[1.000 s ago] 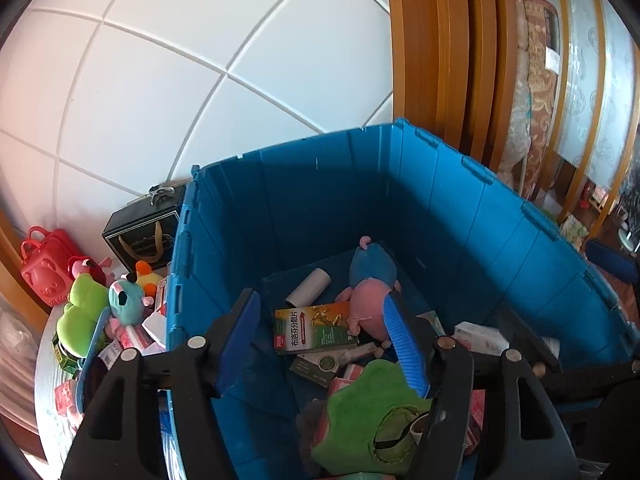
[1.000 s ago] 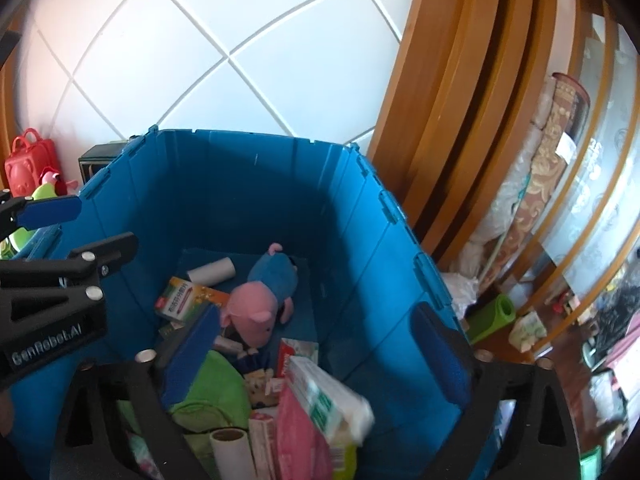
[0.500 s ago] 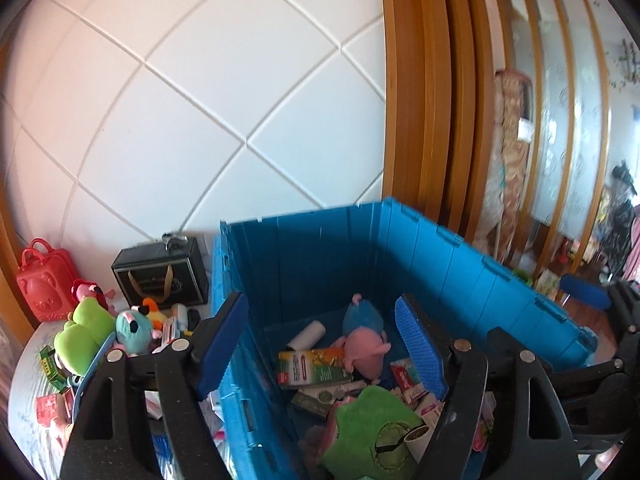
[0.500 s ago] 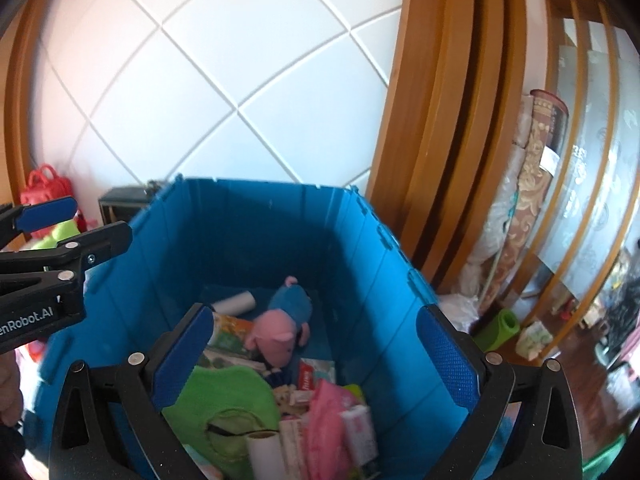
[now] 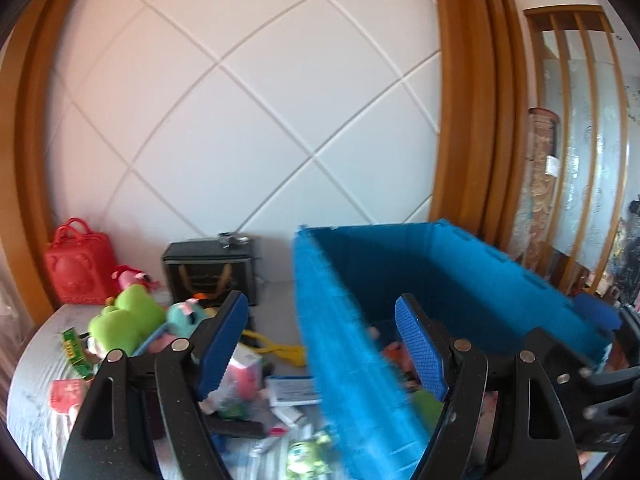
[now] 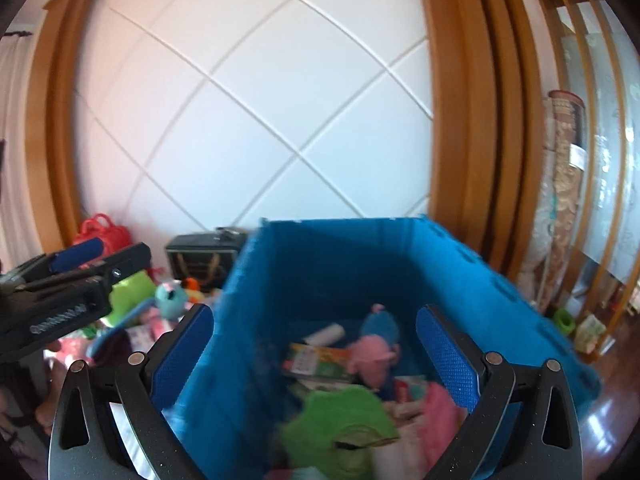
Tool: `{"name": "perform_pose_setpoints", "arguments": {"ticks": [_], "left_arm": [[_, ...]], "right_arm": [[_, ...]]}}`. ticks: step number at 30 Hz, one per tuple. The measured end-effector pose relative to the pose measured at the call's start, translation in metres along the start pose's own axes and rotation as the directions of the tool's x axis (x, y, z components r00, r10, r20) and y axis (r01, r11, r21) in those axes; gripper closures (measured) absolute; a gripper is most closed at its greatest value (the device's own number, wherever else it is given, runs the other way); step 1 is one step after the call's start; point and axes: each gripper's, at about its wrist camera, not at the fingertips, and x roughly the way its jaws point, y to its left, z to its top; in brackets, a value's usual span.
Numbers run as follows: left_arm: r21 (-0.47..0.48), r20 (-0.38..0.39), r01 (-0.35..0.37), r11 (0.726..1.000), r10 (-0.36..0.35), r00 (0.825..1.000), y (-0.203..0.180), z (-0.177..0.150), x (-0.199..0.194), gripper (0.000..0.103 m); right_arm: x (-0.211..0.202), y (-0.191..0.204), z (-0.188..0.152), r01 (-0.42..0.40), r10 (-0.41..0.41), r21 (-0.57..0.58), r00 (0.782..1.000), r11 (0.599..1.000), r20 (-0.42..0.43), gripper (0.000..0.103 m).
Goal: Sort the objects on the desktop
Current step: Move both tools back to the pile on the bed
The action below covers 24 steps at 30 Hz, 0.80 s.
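Gaping wide and empty, two grippers, left [image 5: 320, 344] and right [image 6: 314, 354], flank one blue bin [image 6: 460, 280]; toys litter a grey table [image 5: 36, 364] before a white wall [image 5: 240, 120].

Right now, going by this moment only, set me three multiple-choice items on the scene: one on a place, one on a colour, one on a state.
1. Where does the pink plush lie?
A. inside the blue crate
B. on the table by the red case
C. on the floor

2. What colour is the plush in front of the red case?
A. white
B. green
C. black

3. How do the left gripper's jaws stand?
A. shut on a box
B. shut on nothing
C. open, holding nothing

Answers:
1 A: it rests among other items on the crate's floor.
2 B: it is bright green, on the table left of the crate.
3 C: the blue pads stand wide apart, having just been opening, with nothing between them.
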Motion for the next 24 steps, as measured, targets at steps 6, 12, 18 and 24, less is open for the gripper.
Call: {"name": "perform_pose_setpoints", "arguments": {"ticks": [6, 12, 18, 24], "left_arm": [[-0.029, -0.05, -0.097, 0.995, 0.095, 0.994, 0.075, -0.021, 0.005, 0.027], [-0.029, -0.142, -0.119, 0.992, 0.114, 0.983, 0.146, -0.05, 0.015, 0.027], [-0.011, -0.231, -0.081, 0.997, 0.076, 0.97, 0.188, -0.083, 0.032, 0.027], [0.012, -0.353, 0.028, 1.0, -0.022, 0.936, 0.209, -0.132, 0.068, 0.027]], "right_arm": [[-0.001, 0.067, -0.001, -0.067, 0.067, -0.015, 0.997, 0.998, 0.045, 0.0], [0.017, 0.137, -0.012, -0.075, 0.076, -0.043, 0.997, 0.996, 0.011, 0.0], [0.043, 0.186, -0.044, -0.054, 0.054, -0.003, 0.996, 0.999, -0.066, 0.0], [0.067, 0.215, -0.096, 0.042, -0.033, 0.065, 0.992, 0.997, -0.124, 0.0]]}}
